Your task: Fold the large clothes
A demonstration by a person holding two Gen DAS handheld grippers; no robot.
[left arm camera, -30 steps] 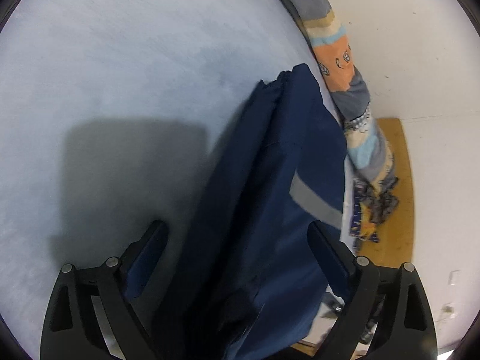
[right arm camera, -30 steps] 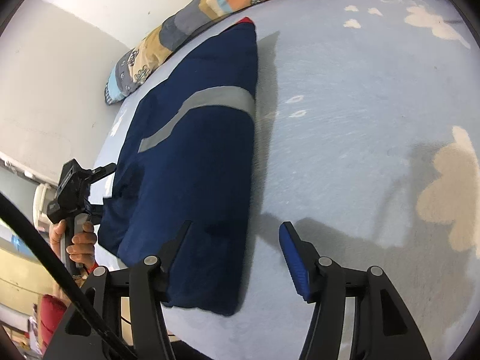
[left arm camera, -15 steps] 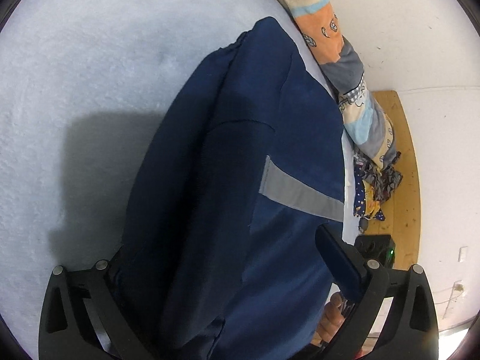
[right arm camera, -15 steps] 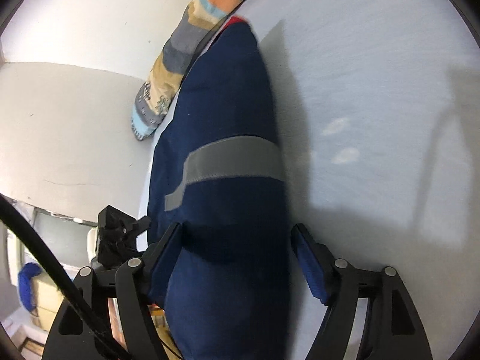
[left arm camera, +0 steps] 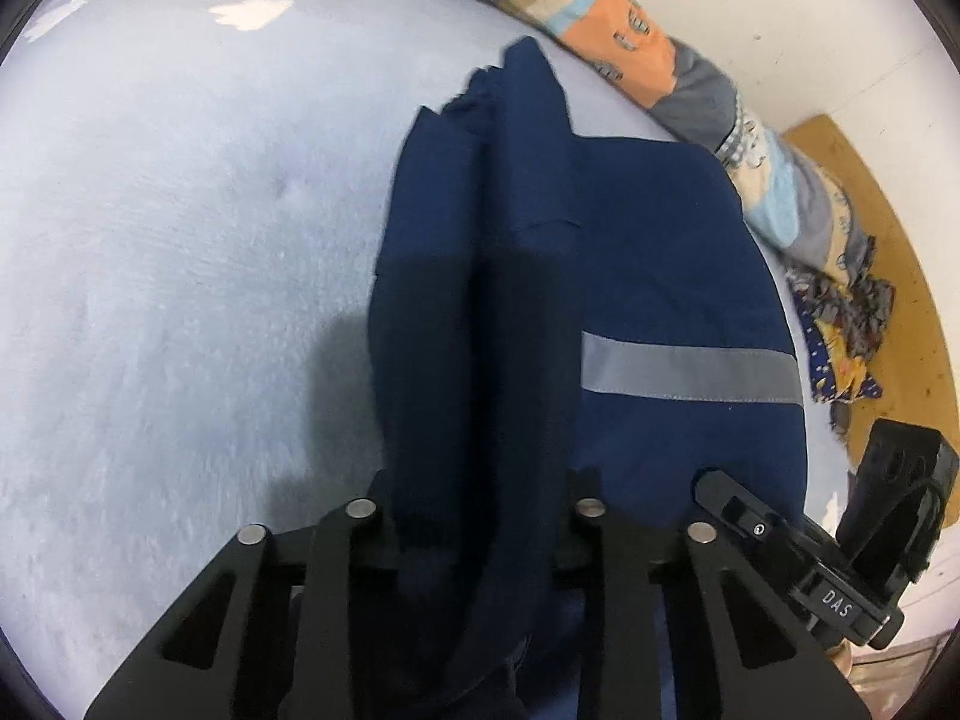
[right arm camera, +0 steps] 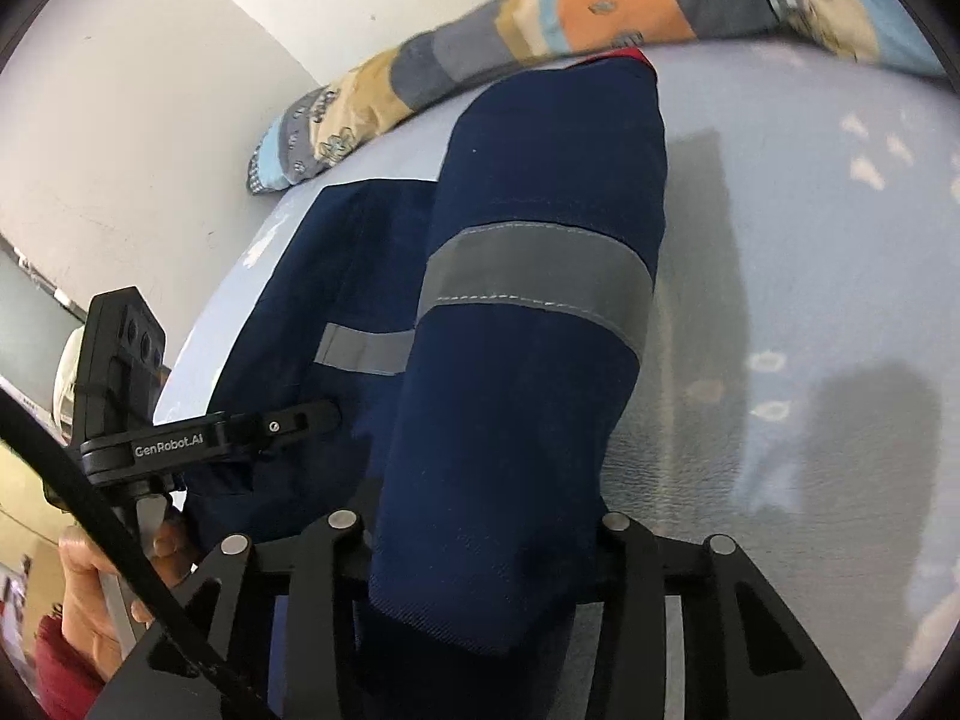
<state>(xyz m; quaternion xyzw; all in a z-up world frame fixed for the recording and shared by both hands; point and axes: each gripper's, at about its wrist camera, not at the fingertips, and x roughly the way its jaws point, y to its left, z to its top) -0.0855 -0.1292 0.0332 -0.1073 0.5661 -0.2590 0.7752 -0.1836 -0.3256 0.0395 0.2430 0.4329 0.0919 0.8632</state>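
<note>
I have just closed both tools: my left gripper (left arm camera: pixel 480 510) and right gripper (right arm camera: pixel 480 546) each clamp a fold of the navy garment (left arm camera: pixel 660 276), centre frame on the pale blue bedspread (left arm camera: pixel 180 270).

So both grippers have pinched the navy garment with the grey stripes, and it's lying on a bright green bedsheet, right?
Not quite. The sheet is pale blue, not bright green, as the left wrist view shows. The rest holds: the left gripper and the right gripper have just been closing and each now pinches a fold of the navy garment with the grey stripes.
</note>
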